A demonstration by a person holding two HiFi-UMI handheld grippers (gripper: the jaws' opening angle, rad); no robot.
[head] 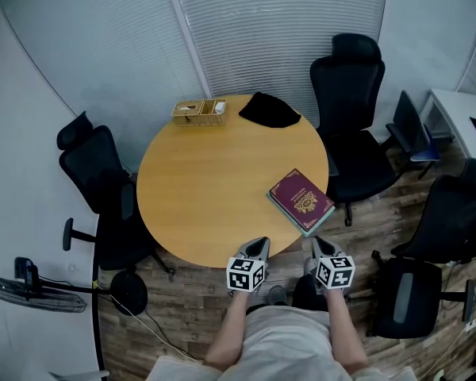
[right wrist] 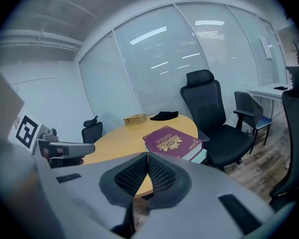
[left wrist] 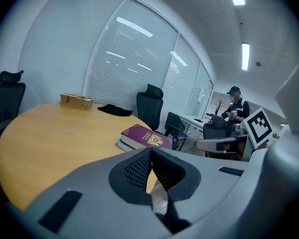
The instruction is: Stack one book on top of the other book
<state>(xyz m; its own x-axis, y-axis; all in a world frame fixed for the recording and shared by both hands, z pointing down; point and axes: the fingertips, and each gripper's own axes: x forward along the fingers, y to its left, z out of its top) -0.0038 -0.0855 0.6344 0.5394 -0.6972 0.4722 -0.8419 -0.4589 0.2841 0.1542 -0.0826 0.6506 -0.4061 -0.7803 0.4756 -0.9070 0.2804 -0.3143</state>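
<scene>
Grey left gripper [head: 261,242] and right gripper [head: 316,242] carry black-and-white marker cubes [head: 245,273]

I see a round wooden table [head: 206,189] carrying a wicker basket [head: 199,112], a black cloth [head: 270,110] and two stacked books [head: 301,201].

Take the round wooden table [head: 198,193] as your reference. Beyond its far edge you have a glazed wall [head: 285,22] in tall panels, with the horizontal blinds closed. One black office chair [head: 99,185] stands close against the table's left side, and a second chair [head: 351,101] is at its far right. Further right of the table are more black chairs [head: 448,213] and a white desk [head: 458,109]. The wood-plank floor [head: 190,300] runs around the table. A fan [head: 32,292] is at the table's near left. The ceiling strip lights [left wrist: 245,56] are lit.
</scene>
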